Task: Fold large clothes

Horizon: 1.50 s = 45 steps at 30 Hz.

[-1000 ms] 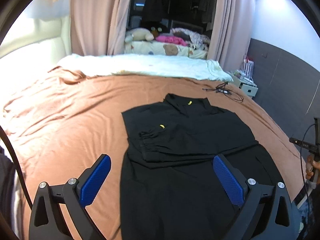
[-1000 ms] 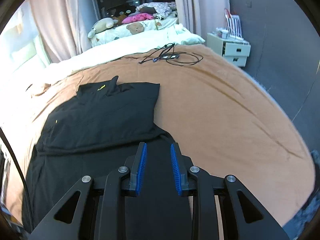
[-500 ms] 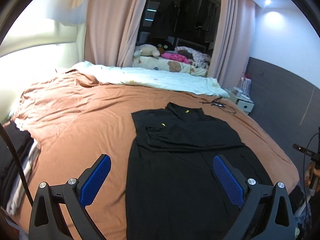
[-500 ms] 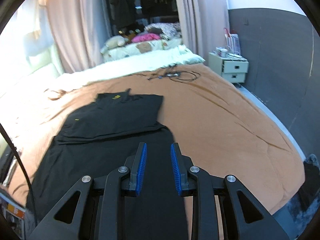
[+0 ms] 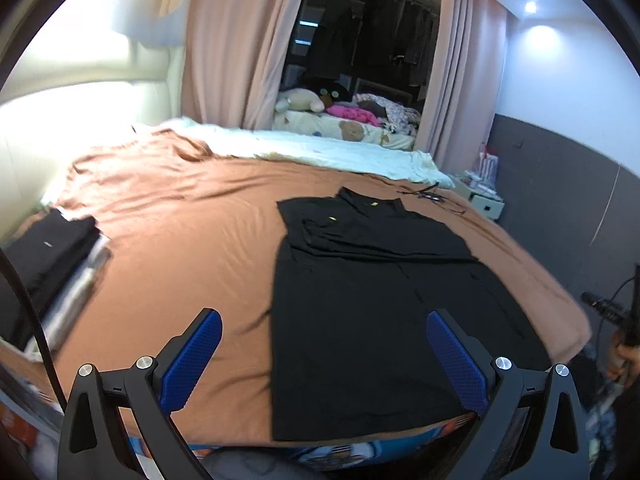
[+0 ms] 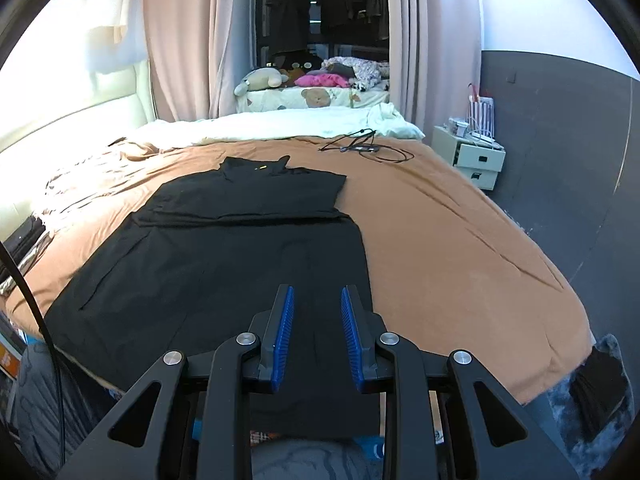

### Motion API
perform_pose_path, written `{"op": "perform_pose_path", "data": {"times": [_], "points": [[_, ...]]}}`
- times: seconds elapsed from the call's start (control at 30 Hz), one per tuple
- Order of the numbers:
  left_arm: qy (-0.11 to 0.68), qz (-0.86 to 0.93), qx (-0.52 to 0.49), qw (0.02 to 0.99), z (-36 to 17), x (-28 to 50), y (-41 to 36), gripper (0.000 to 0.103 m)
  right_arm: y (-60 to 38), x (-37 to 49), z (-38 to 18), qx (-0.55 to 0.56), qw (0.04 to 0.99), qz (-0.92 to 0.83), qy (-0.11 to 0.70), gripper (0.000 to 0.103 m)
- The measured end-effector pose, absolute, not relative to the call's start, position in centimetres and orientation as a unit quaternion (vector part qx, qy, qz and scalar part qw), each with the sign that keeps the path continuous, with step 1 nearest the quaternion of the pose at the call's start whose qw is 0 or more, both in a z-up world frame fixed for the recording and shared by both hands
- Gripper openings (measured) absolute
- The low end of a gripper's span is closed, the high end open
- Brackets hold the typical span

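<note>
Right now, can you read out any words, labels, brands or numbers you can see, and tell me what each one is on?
No text here is readable.
Black garment: small yellow marks near the collar and on the folded sleeve, too small to read.
Folded dark stack on the bed's left edge: a small white tag, blurred.

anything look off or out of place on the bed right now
One thing: a tangled black cable lies loose on the brown bedspread, past the far right corner of the black garment. The garment itself lies flat, its top part folded down squarely. Neither the left gripper nor the right gripper holds anything.
</note>
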<state>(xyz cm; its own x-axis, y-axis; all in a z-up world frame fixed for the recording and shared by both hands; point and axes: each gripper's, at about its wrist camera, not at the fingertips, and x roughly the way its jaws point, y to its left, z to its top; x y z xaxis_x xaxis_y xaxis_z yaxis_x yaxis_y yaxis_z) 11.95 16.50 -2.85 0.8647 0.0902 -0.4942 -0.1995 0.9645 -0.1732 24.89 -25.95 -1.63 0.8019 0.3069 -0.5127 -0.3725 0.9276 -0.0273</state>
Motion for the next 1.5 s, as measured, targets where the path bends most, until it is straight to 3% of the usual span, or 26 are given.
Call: {"op": "perform_pose_path", "data": {"times": [0.2, 0.23, 0.27, 0.33, 0.83, 0.9, 0.97, 1.03, 1.17, 1.23, 1.37, 1.5], "points": [[0.254, 0.068, -0.109, 0.959, -4.1, 9.4, 15.7, 0.103, -25.9, 23.2, -2.9, -0.048, 0.938, 0.175, 0.295, 0.022], [0.259, 0.069, -0.110, 0.957, -4.4, 9.3, 15.8, 0.103, -25.9, 23.2, -3.1, -0.042, 0.935, 0.176, 0.304, 0.037], [0.267, 0.073, -0.114, 0.954, -4.9, 9.2, 16.0, 0.103, -26.1, 23.0, -3.5, -0.037, 0.934, 0.176, 0.307, 0.073], [0.282, 0.078, -0.126, 0.948, -5.7, 8.8, 16.5, 0.103, -26.4, 23.0, -3.3, -0.036, 0.934, 0.177, 0.307, 0.102], [0.369, 0.100, -0.190, 0.904, -13.4, 10.4, 19.8, 0.103, -29.7, 26.3, -5.6, 0.027, 0.911, 0.183, 0.370, 0.103], [0.380, 0.099, -0.200, 0.897, -14.3, 11.1, 20.1, 0.103, -30.7, 27.3, -6.1, 0.056, 0.905, 0.187, 0.379, 0.098], [0.389, 0.095, -0.207, 0.893, -15.0, 11.9, 20.2, 0.102, -31.7, 28.4, -6.7, 0.078, 0.897, 0.188, 0.393, 0.079], [0.400, 0.086, -0.215, 0.887, -15.8, 12.9, 20.2, 0.098, -32.4, 29.6, -7.2, 0.092, 0.890, 0.188, 0.405, 0.071], [0.425, 0.079, -0.230, 0.872, -17.4, 15.0, 20.6, 0.086, -33.4, 31.5, -7.9, 0.107, 0.882, 0.185, 0.419, 0.069], [0.434, 0.080, -0.244, 0.863, -18.1, 16.0, 20.9, 0.080, -33.7, 32.3, -8.1, 0.114, 0.878, 0.187, 0.426, 0.063], [0.451, 0.082, -0.263, 0.849, -19.3, 17.7, 21.5, 0.078, -34.1, 33.7, -8.3, 0.124, 0.872, 0.188, 0.434, 0.059], [0.464, 0.075, -0.268, 0.841, -20.0, 19.1, 21.6, 0.066, -34.6, 35.2, -8.7, 0.139, 0.866, 0.199, 0.437, 0.055]]}}
